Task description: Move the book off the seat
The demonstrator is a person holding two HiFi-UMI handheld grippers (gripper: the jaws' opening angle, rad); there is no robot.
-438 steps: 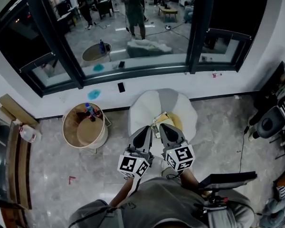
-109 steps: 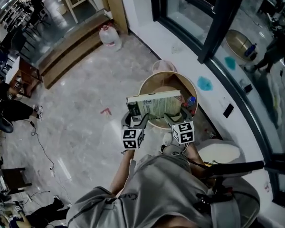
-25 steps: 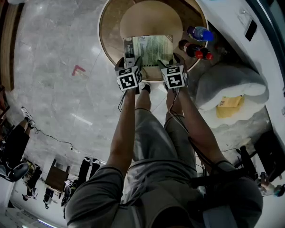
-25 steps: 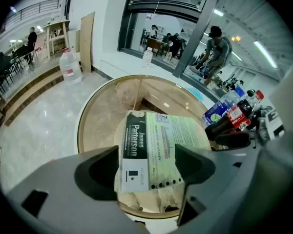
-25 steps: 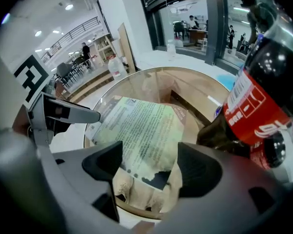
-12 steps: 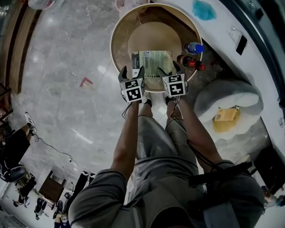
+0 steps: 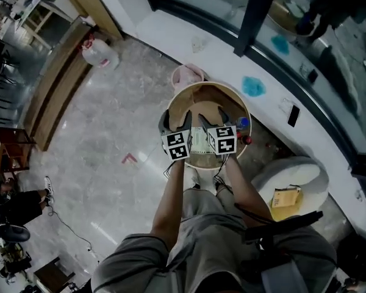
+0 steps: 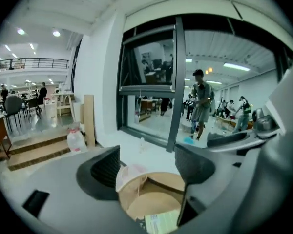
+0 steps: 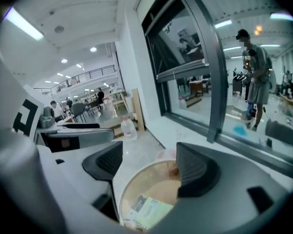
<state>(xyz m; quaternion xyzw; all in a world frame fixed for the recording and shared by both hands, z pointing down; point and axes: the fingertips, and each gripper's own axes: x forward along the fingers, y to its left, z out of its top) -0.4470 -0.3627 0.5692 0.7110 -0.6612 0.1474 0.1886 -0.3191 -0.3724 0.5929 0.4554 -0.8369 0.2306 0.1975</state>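
The book (image 7: 199, 142), pale green with a dark spine, lies flat on the round wooden table (image 7: 232, 99), partly behind my gripper cubes. In the head view my left gripper (image 7: 175, 119) and right gripper (image 7: 212, 118) hang side by side above the table, both open and holding nothing. The left gripper view looks down past my left gripper (image 8: 146, 167) onto the book (image 8: 161, 223) and table (image 8: 146, 199). Beyond my right gripper (image 9: 149, 165), the right gripper view shows the book (image 9: 149, 211) inside the table rim (image 9: 124, 189). The white round seat (image 7: 305, 173) stands to the right.
A yellow item (image 7: 285, 197) lies on the seat. Two bottles (image 7: 244, 127) stand at the table's right edge. A pink bin (image 7: 189, 77) sits behind the table, a water jug (image 7: 99, 54) by wooden steps at the left, and a window wall runs along the top right.
Both grippers have lifted well up off the book, which stays on the round table. The head view has pulled back and shows more floor and window.
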